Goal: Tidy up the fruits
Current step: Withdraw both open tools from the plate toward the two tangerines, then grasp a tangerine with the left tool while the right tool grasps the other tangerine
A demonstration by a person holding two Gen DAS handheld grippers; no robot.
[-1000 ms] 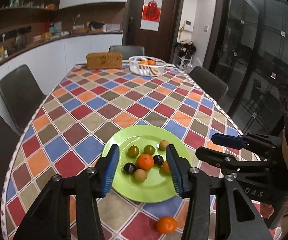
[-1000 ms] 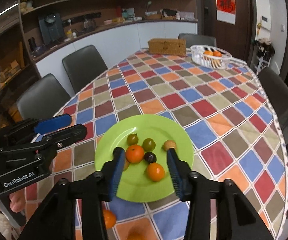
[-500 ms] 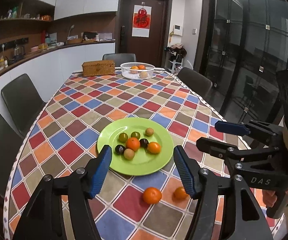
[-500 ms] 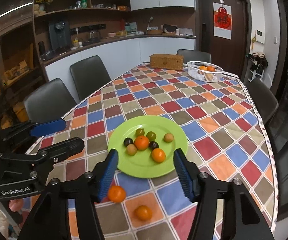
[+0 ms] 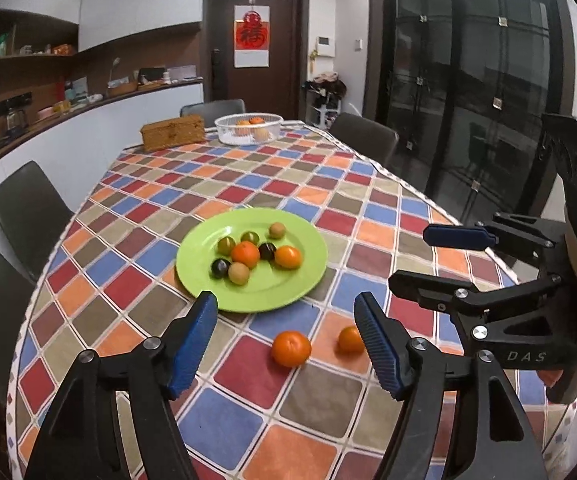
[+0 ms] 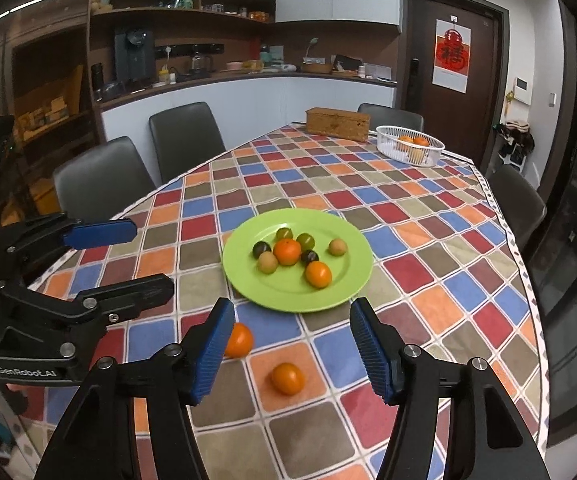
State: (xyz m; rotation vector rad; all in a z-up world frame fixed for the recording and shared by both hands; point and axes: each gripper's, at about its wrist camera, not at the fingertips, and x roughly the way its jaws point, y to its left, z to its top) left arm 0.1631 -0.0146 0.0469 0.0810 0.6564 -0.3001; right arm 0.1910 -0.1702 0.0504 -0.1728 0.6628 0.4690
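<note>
A green plate (image 5: 288, 294) (image 6: 344, 286) holds several small fruits: two oranges, green, dark and tan ones. Two loose oranges lie on the checkered tablecloth in front of it, the larger one (image 5: 291, 348) (image 6: 240, 339) and the smaller one (image 5: 350, 339) (image 6: 287, 378). My left gripper (image 5: 286, 346) is open and empty, raised above the near table edge. My right gripper (image 6: 291, 350) is open and empty, also raised. Each gripper shows in the other's view, the right one (image 5: 440, 258) and the left one (image 6: 128, 260).
A white basket (image 5: 248, 129) (image 6: 409, 146) with oranges and a wicker box (image 5: 172, 132) (image 6: 337, 119) stand at the table's far end. Dark chairs (image 6: 102, 178) line both sides of the table. A counter with shelves runs along the left wall.
Both grippers have pulled back and up from the plate toward the near table edge and opened wider. The two loose oranges have come into full view.
</note>
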